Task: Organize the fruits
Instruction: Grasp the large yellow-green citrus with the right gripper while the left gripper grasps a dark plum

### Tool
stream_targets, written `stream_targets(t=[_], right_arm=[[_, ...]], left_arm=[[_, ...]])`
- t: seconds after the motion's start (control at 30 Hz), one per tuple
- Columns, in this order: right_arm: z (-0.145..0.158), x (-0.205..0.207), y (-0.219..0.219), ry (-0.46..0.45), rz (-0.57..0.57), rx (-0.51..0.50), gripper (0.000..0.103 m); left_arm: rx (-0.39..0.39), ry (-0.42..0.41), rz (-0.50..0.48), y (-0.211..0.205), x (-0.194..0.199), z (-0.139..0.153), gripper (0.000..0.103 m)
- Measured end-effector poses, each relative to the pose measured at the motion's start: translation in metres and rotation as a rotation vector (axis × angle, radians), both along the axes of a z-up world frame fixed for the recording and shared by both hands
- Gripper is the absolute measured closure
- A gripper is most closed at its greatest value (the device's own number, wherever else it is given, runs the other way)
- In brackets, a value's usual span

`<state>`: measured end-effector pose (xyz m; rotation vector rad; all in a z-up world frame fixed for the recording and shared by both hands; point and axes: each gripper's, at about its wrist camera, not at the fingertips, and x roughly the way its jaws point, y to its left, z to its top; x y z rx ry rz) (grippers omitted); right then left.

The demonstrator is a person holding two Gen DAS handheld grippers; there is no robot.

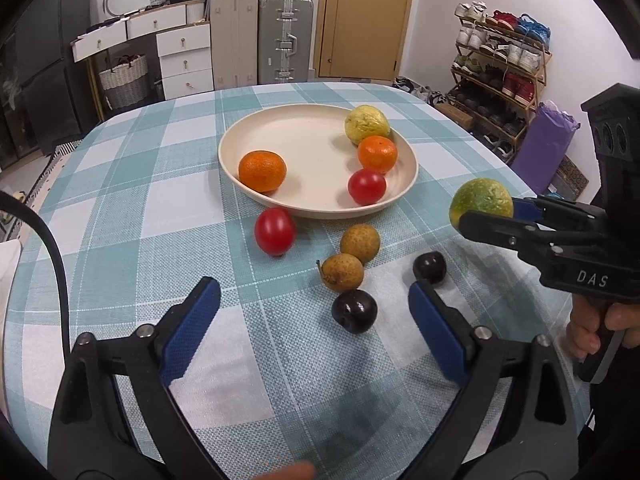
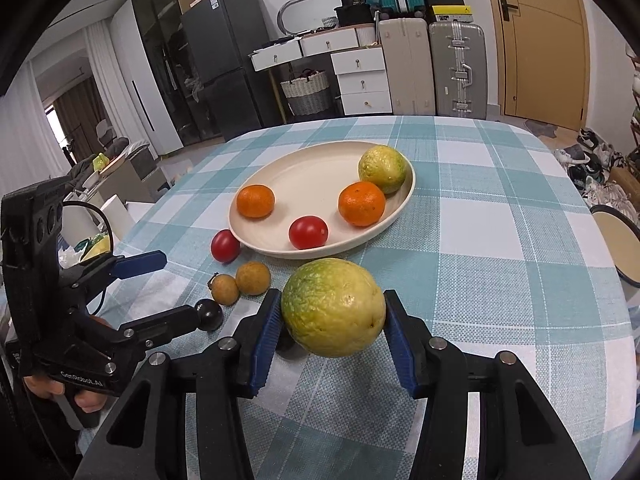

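Tablecloth [image 1: 168, 208], woven, in teal and white checks, covers the table; behind it stand white drawers [image 1: 184, 60], a ribbed silver suitcase [image 1: 285, 38] and a wooden door [image 1: 362, 20]. Shoe rack [image 1: 502, 68] appears only in the left wrist view; dark refrigerator [image 2: 224, 60] only in the right.

Cream plate [image 1: 280, 128], round and shallow with a smooth matte face, holds two dimpled oranges [image 1: 262, 171], one glossy red tomato [image 1: 367, 186] and one yellow-green passion fruit [image 1: 367, 124] at its far rim.

On the cloth, just beside the plate's near rim: a second tomato [image 1: 275, 231], two rough tan longans [image 1: 360, 243] touching each other, two dark glossy cherries [image 1: 354, 311].

Right gripper [image 2: 333, 320] is clenched on a mottled green-yellow passion fruit [image 2: 333, 307], blue ribbed pads pressing both sides, held above the cloth near the plate.

Left gripper [image 1: 314, 312] is spread wide and grasps nothing; the nearer cherry lies between its fingers
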<state>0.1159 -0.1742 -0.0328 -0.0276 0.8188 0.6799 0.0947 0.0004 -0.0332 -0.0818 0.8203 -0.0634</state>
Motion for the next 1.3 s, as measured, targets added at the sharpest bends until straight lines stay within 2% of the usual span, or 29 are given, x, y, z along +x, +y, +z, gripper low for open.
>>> stream_targets(t=[0.2,0.33,0.47,0.73,1.03,1.3], right_arm=[[0.0,-0.001,0.0,0.002,0.003,-0.003,0.052],[-0.001,-0.001,0.003,0.001,0.011,-0.011,0.052],[0.001,-0.003,0.004,-0.001,0.019,-0.005,0.052],[0.001,-0.004,0.005,0.0,0.024,-0.004,0.052],[0.001,-0.003,0.006,0.001,0.026,-0.006,0.052],[0.002,-0.004,0.005,0.001,0.022,-0.002,0.052]], left_arm=[[-0.022,0.025,-0.059,-0.004,-0.003,-0.007,0.023],[-0.005,0.029,-0.12,-0.013,-0.006,-0.009,0.033],[0.022,0.056,-0.122,-0.02,-0.004,-0.015,0.049],[0.057,0.072,-0.144,-0.03,-0.002,-0.02,0.069],[0.036,0.066,-0.128,-0.023,0.0,-0.019,0.08],[0.033,0.057,-0.14,-0.023,-0.001,-0.018,0.08]])
